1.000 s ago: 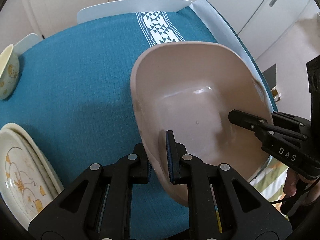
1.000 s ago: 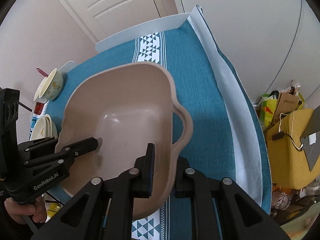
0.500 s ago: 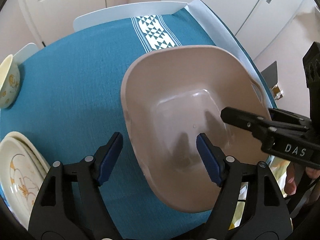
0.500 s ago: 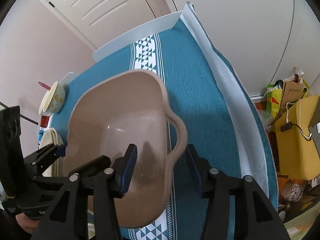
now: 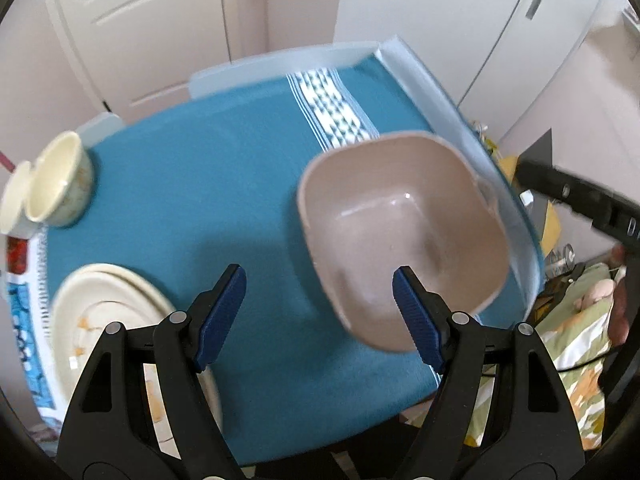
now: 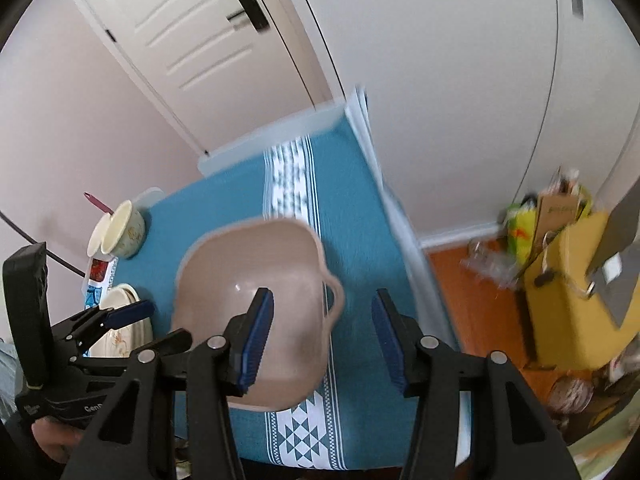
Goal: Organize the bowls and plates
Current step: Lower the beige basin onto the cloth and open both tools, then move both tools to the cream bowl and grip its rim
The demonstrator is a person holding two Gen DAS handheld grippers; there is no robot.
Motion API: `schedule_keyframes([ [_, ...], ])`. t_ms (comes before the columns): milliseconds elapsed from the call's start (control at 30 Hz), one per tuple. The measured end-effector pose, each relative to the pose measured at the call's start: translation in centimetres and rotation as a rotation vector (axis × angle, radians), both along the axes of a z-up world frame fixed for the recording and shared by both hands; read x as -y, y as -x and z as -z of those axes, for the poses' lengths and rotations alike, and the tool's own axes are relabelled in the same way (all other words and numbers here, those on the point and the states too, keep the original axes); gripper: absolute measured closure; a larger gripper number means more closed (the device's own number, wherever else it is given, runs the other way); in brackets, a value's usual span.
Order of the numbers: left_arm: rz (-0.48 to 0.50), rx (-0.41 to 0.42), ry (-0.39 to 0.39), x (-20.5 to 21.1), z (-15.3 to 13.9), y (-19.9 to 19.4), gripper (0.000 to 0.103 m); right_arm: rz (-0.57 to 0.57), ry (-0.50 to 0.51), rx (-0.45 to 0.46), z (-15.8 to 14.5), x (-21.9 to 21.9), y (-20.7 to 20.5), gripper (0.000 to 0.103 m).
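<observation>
A large beige basin (image 5: 404, 224) stands empty on the teal tablecloth (image 5: 208, 184), near the table's right front; it also shows in the right wrist view (image 6: 248, 300). My left gripper (image 5: 320, 312) is open and empty, pulled back above the table's near edge. My right gripper (image 6: 322, 336) is open and empty, raised above the basin's handled side. A stack of cream flowered plates (image 5: 104, 320) lies at the front left. Cream bowls (image 5: 56, 184) sit at the far left, also seen in the right wrist view (image 6: 120, 232).
The table's right edge (image 5: 492, 184) has a pale border with the floor beyond. A yellow bag (image 6: 568, 292) and clutter sit on the orange floor at the right. A white door (image 6: 208, 52) stands behind the table.
Both grippers let go of the basin's rim, opened wide and drew back and up. The basin now rests on the cloth.
</observation>
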State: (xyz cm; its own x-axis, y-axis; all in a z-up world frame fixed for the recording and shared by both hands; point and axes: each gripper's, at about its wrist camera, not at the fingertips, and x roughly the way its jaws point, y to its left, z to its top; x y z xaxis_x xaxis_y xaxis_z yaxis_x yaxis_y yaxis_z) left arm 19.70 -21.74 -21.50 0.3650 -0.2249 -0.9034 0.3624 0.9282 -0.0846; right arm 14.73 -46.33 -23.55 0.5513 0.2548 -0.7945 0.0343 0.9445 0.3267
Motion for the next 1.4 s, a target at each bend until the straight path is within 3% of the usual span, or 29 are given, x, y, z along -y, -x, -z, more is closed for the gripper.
schedule_keyframes([
  [33,-0.006,0.022,0.003,-0.6,-1.1,0.3,0.029,-0.009,0.017,0.033,-1.3,-0.3,0.0,0.055],
  [133,-0.057,0.096,0.035,-3.1,-4.7,1.2,0.027,-0.065,0.021,0.137,-5.2,-1.9,-0.6,0.039],
  [200,-0.123,0.151,0.054,-5.5,-6.9,1.6,0.018,-0.118,0.02,0.199,-7.3,-3.8,-1.3,0.022],
  [267,-0.2,0.213,0.062,-8.1,-8.7,1.8,0.002,-0.188,0.015,0.258,-9.1,-6.3,-2.0,0.017],
  [433,-0.385,0.303,0.082,-15.8,-11.7,1.8,0.001,-0.339,0.042,0.332,-12.1,-13.8,-4.8,0.011],
  [500,-0.467,0.299,0.096,-19.2,-11.8,1.1,0.001,-0.406,0.058,0.315,-12.8,-16.7,-6.2,0.011],
  [633,-0.591,0.262,0.18,-25.8,-10.8,-0.9,0.001,-0.423,0.081,0.273,-12.8,-22.1,-9.6,0.011],
  [800,-0.638,0.12,0.263,-31.3,-6.5,-5.0,0.003,-0.472,-0.018,0.097,-9.1,-27.3,-14.6,0.011],
  [900,-0.623,0.019,0.294,-33.0,-3.1,-7.6,0.017,-0.46,-0.03,-0.027,-5.3,-30.3,-17.3,0.011],
  [967,-0.608,-0.048,0.309,-33.3,-0.5,-9.3,0.036,-0.452,-0.031,-0.082,-2.8,-31.7,-18.8,0.012],
  [1033,-0.584,-0.098,0.325,-33.4,1.7,-10.7,0.046,-0.434,-0.05,-0.136,-0.4,-32.8,-20.2,0.024],
  [1067,-0.569,-0.111,0.322,-33.2,2.6,-11.3,0.053,-0.428,-0.059,-0.156,0.5,-33.2,-20.7,0.035],
  [1200,-0.498,-0.162,0.315,-32.3,5.5,-13.4,0.062,-0.405,-0.058,-0.214,3.9,-34.6,-22.3,0.053],
  [1400,-0.455,-0.176,0.298,-31.6,6.9,-14.7,0.078,-0.379,-0.051,-0.235,5.3,-35.5,-23.2,0.068],
])
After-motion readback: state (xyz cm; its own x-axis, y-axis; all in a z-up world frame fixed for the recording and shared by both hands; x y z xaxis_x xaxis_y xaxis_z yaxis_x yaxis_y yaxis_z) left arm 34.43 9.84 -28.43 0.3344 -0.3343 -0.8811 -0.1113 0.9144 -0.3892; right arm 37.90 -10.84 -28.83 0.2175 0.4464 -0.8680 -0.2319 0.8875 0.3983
